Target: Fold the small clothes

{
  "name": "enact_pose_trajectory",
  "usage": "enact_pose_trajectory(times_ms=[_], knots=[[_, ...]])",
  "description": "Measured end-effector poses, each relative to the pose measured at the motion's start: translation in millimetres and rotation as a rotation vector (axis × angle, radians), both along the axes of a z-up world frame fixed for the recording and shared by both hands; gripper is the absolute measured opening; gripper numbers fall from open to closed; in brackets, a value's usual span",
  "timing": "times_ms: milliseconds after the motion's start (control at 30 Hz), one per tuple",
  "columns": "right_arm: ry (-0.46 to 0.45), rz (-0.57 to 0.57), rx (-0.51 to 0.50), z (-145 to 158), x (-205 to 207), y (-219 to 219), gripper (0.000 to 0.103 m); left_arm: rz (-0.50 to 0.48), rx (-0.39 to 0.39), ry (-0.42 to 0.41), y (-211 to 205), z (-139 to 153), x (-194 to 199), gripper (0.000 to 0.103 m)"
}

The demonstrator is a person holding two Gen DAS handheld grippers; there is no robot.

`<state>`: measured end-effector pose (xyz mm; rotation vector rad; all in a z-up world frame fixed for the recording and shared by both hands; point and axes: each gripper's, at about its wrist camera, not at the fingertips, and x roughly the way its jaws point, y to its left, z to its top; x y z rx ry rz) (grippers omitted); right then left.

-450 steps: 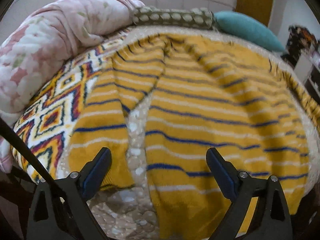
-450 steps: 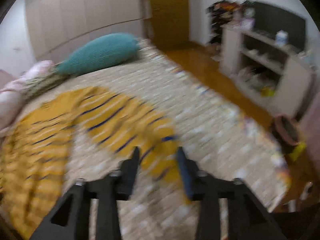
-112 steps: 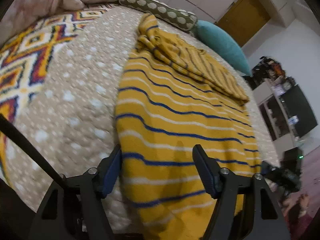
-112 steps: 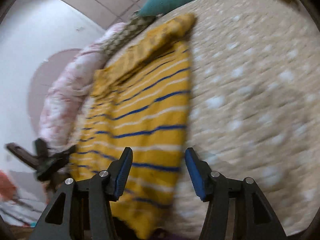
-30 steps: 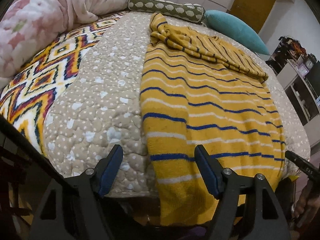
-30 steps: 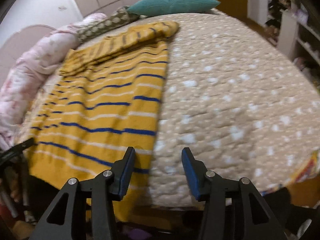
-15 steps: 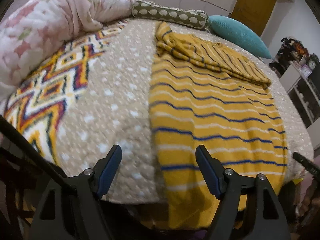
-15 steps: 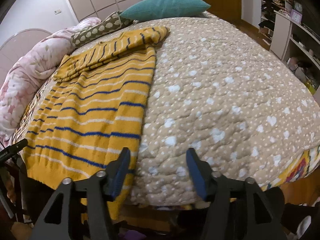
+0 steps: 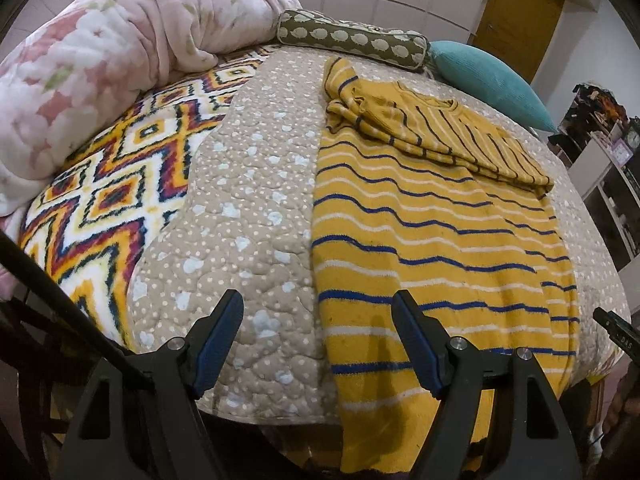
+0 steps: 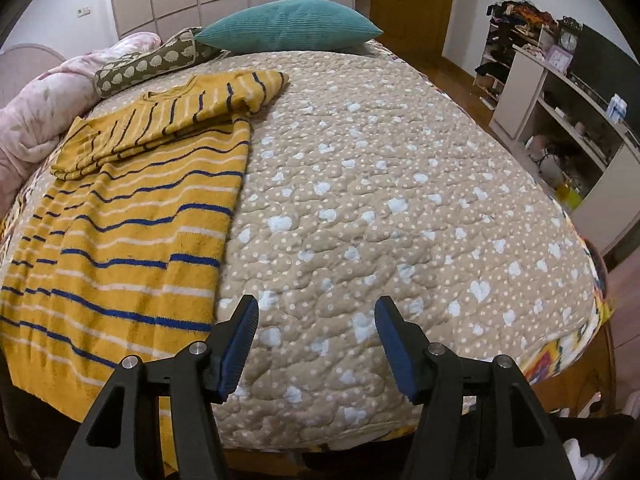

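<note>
Hanging over the bed's near edge, a yellow striped sweater (image 9: 432, 240) lies on the dotted quilt (image 9: 256, 200), its hem cut off below the left gripper (image 9: 318, 344), whose jaws stand apart and empty. A pink blanket (image 9: 100, 72) crowds the far left. From the right wrist, the right gripper (image 10: 316, 344), its jaws just widened, holds nothing over bare quilt beside the sweater; shelves (image 10: 560, 120) line the wall.

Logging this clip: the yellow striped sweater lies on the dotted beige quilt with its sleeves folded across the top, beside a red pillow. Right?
Not quite. The pillow is teal, not red, as the right wrist view shows. The yellow striped sweater does lie on the dotted beige quilt, sleeves folded across the top.
</note>
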<state>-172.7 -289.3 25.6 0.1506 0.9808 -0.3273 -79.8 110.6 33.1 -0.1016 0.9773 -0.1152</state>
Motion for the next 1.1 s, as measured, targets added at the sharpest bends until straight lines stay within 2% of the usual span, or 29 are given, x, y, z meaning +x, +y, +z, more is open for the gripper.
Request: enact_pose_trajectory(times_ms=[200,333,467,600,667,800,833,900,967,1100], knots=[[0.005,-0.016,0.017,-5,-2,-5,0.068,-0.024,-0.016,0.018,-6,-6,-2,0.075],[-0.022,-0.044,0.087,0,-11,-16,0.068,-0.053,-0.020,0.047,-12,-16,0,0.075],[-0.078,0.054,0.256,-3,-22,-13,0.068,-0.145,-0.094,0.081,-21,-27,-5,0.075],[-0.082,0.157,0.449,-28,-23,-1,0.070,-0.210,-0.048,0.065,-37,-36,-15,0.076],[-0.102,0.187,0.498,-33,-22,8,0.070,-0.233,-0.061,0.055,-41,-37,-19,0.076],[-0.119,0.271,0.606,-36,-15,21,0.070,-0.249,-0.135,0.058,-42,-37,-24,0.076],[-0.119,0.284,0.639,-38,-14,25,0.070,-0.251,-0.170,0.064,-40,-36,-24,0.073],[-0.121,0.290,0.651,-40,-12,29,0.070,-0.257,-0.267,0.096,-36,-34,-25,0.058],[-0.126,0.292,0.671,-41,-12,29,0.070,-0.261,-0.311,0.116,-34,-35,-25,0.055],[-0.136,0.303,0.690,-45,-15,28,0.069,-0.258,-0.323,0.140,-39,-45,-26,0.056]])
